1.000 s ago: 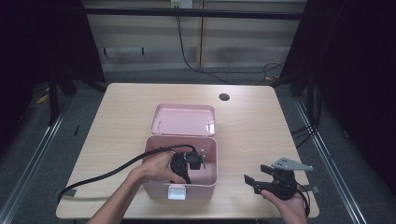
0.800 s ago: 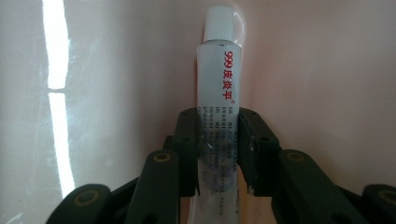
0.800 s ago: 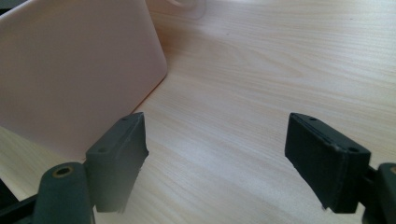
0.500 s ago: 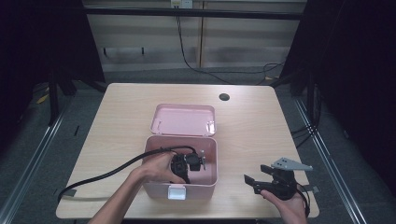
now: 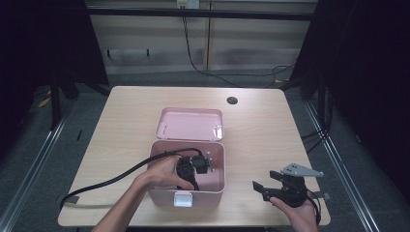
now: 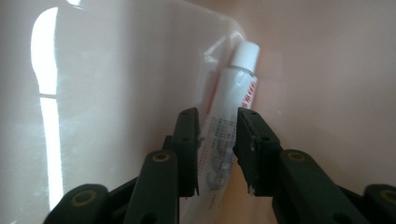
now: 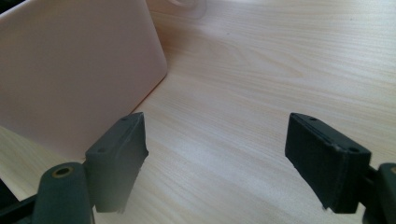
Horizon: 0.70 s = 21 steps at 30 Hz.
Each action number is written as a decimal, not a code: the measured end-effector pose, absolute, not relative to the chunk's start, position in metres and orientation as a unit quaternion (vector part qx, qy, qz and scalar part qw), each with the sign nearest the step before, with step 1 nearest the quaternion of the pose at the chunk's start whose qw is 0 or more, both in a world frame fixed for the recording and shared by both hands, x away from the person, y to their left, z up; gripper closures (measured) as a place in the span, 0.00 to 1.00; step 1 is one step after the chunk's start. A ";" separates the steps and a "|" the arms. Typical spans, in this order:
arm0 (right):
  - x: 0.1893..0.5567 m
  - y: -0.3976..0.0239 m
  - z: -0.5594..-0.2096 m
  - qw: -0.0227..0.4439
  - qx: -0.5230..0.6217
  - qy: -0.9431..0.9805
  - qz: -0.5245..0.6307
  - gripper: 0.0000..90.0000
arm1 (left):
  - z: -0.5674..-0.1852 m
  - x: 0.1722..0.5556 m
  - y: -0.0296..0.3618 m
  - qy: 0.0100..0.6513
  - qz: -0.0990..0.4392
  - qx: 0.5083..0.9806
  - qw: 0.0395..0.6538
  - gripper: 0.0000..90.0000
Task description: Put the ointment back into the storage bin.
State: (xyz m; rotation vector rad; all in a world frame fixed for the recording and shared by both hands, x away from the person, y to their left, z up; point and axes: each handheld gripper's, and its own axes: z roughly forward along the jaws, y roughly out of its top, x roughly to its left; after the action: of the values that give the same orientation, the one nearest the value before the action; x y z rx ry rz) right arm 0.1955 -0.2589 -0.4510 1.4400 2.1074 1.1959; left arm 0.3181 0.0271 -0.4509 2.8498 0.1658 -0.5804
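An open pink box [image 5: 220, 166] stands at the front middle of the table, its lid [image 5: 190, 123] lying flat behind it. My left gripper [image 5: 193, 166] reaches down inside the box. In the left gripper view, a white tube with red print in a clear wrapper [image 6: 238, 79] leans against the box's inner wall, and my left gripper [image 6: 218, 140] is shut on its lower part. My right gripper [image 5: 263, 189] rests open above the table to the right of the box. In the right gripper view, the right gripper [image 7: 217, 154] has bare wood between its jaws and the box's outer wall [image 7: 70, 70] on its left.
A thick black cable [image 5: 111, 180] trails from the left gripper to the table's front left edge. A small dark hole [image 5: 232, 100] sits in the tabletop at the back right. Bare wood [image 5: 270, 140] lies to the right of the box.
My left gripper has edged slightly to the right inside the box. The right gripper has not moved.
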 end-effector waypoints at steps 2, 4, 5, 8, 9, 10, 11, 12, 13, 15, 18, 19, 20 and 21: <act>0.195 -0.259 -0.451 0.161 0.505 0.738 0.419 0.22 | -0.448 0.319 0.028 0.059 -0.193 0.972 0.120 0.77; 0.195 -0.259 -0.451 0.160 0.506 0.737 0.419 0.22 | -0.445 0.319 0.029 0.065 -0.187 0.972 0.127 0.75; 0.195 -0.259 -0.451 0.160 0.506 0.737 0.419 0.22 | -0.443 0.318 0.029 0.068 -0.183 0.972 0.131 0.75; 0.195 -0.259 -0.451 0.160 0.504 0.738 0.419 0.22 | -0.436 0.320 0.031 0.069 -0.167 0.974 0.139 0.73; 0.195 -0.259 -0.451 0.160 0.504 0.738 0.419 0.22 | -0.433 0.320 0.032 0.072 -0.164 0.973 0.146 0.73; 0.195 -0.259 -0.451 0.160 0.504 0.738 0.419 0.22 | -0.431 0.320 0.033 0.073 -0.162 0.973 0.150 0.74; 0.195 -0.259 -0.451 0.160 0.504 0.738 0.419 0.22 | -0.429 0.320 0.034 0.072 -0.159 0.973 0.151 0.74; 0.196 -0.259 -0.451 0.160 0.504 0.738 0.419 0.22 | -0.427 0.321 0.035 0.068 -0.155 0.974 0.149 0.74; 0.196 -0.259 -0.451 0.160 0.504 0.738 0.419 0.22 | -0.427 0.321 0.035 0.068 -0.155 0.974 0.149 0.75; 0.196 -0.259 -0.451 0.159 0.505 0.738 0.419 0.22 | -0.421 0.319 0.037 0.071 -0.149 0.974 0.155 0.76; 0.196 -0.259 -0.451 0.159 0.505 0.738 0.419 0.22 | -0.416 0.320 0.040 0.071 -0.150 0.974 0.155 0.78; 0.196 -0.259 -0.451 0.159 0.505 0.738 0.419 0.22 | -0.414 0.320 0.040 0.069 -0.152 0.974 0.154 0.77; 0.196 -0.259 -0.451 0.159 0.505 0.738 0.419 0.22 | -0.412 0.320 0.041 0.068 -0.148 0.974 0.156 0.77; 0.196 -0.259 -0.451 0.158 0.505 0.738 0.419 0.23 | -0.410 0.319 0.042 0.071 -0.149 0.973 0.159 0.77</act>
State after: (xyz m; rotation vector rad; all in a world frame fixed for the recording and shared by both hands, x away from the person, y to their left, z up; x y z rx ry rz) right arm 0.1957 -0.2588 -0.4511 1.4429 2.1109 1.1972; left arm 0.3193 0.0423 -0.4103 2.7824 0.2043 -0.4250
